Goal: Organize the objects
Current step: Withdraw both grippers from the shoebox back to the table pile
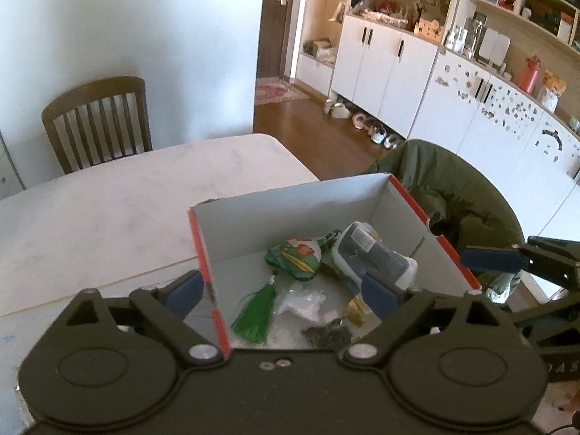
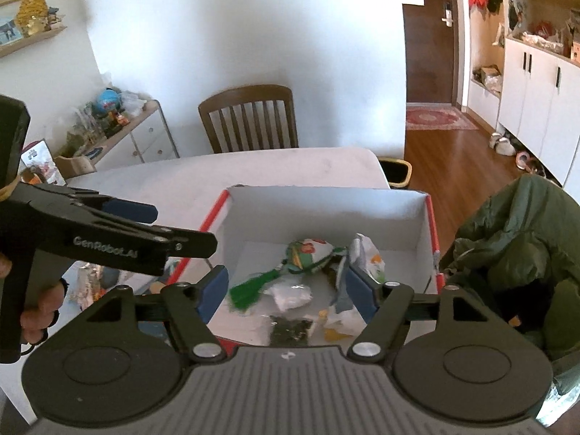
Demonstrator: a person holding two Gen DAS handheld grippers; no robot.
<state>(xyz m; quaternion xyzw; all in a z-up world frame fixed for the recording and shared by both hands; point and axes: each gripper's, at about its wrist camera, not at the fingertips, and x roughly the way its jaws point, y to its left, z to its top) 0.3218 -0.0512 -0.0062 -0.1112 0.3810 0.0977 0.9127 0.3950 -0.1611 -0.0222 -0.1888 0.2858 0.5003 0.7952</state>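
Left gripper (image 1: 282,291) spread wide and empty, straddling the near-left wall of the box (image 2: 326,214), one finger outside on the table (image 1: 108,210), the other inside near the blue-grey packet (image 1: 377,253). Down in the box, left to right: green tassel (image 2: 250,290), embroidered pouch (image 2: 308,252), clear bag (image 2: 290,295), dark packet (image 2: 291,331), then the white pouch (image 2: 366,257) leaning on the right. Right gripper (image 2: 286,295) likewise parted and holding nothing, poised over the near edge, green jacket (image 2: 514,239) just beside the box's right wall.
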